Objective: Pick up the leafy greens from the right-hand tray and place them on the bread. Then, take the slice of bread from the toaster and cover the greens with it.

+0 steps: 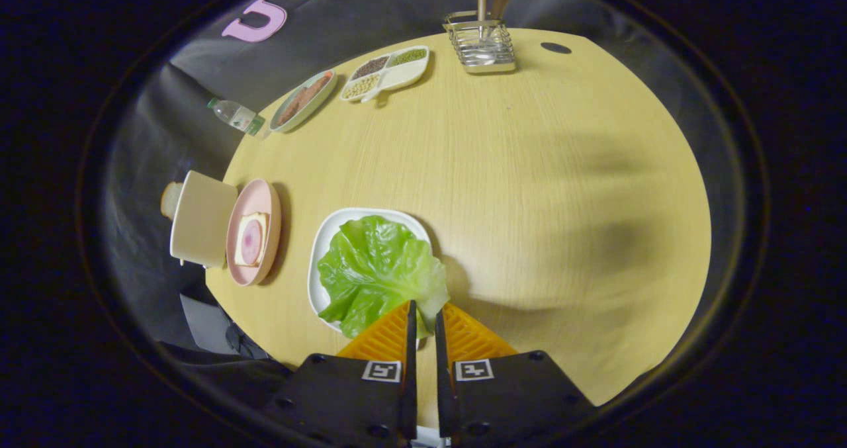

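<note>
Pale wooden tabletop (529, 190) carries a white tray (325, 243) holding the lettuce leaf (370, 269), whose near edge the gripper (423, 315) pinches between nearly closed fingers, while a pink plate (261, 196) with topped bread (251, 238) sits beside the cream toaster (198, 216).

Set on the worktop (529, 190) near its front edge: a tray (324, 249) with the leafy greens (374, 272) on it. Nipped at the near edge of the greens: the gripper (423, 315), fingers nearly closed. Left of the tray, by the left edge: a plate (261, 200) bearing bread (251, 238), then a toaster (198, 220) with a slice (171, 200) in it. Along the far left edge: a bottle (235, 115), an oval dish (303, 100), a divided dish (387, 72). At the far edge: a wire rack (481, 44) holding utensils (491, 4).
</note>
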The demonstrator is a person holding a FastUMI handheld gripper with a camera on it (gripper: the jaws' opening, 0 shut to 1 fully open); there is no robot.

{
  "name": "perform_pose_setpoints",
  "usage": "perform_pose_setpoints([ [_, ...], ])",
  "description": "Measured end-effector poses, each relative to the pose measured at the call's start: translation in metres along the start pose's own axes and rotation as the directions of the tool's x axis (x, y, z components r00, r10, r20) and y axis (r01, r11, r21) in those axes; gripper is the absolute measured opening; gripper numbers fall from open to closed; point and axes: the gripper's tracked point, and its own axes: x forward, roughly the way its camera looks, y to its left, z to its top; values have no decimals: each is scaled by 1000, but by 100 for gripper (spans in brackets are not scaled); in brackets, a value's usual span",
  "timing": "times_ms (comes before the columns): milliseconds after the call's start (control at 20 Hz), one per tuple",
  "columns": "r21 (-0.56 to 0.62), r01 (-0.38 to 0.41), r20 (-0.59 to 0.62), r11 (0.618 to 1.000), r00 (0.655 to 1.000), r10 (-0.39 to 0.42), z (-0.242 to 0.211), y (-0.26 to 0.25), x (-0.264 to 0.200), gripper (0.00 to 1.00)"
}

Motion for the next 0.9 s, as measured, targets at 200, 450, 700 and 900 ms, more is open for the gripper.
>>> perform_pose_setpoints([
  [200,-3,-20,41,1000,999,20,3,10,-13,3],
  [450,64,-82,82,995,994,77,9,38,-38,4],
  [700,120,-138,133,983,984,122,15,68,-68,3],
  [900,127,-165,201,978,970,137,27,90,-91,3],
])
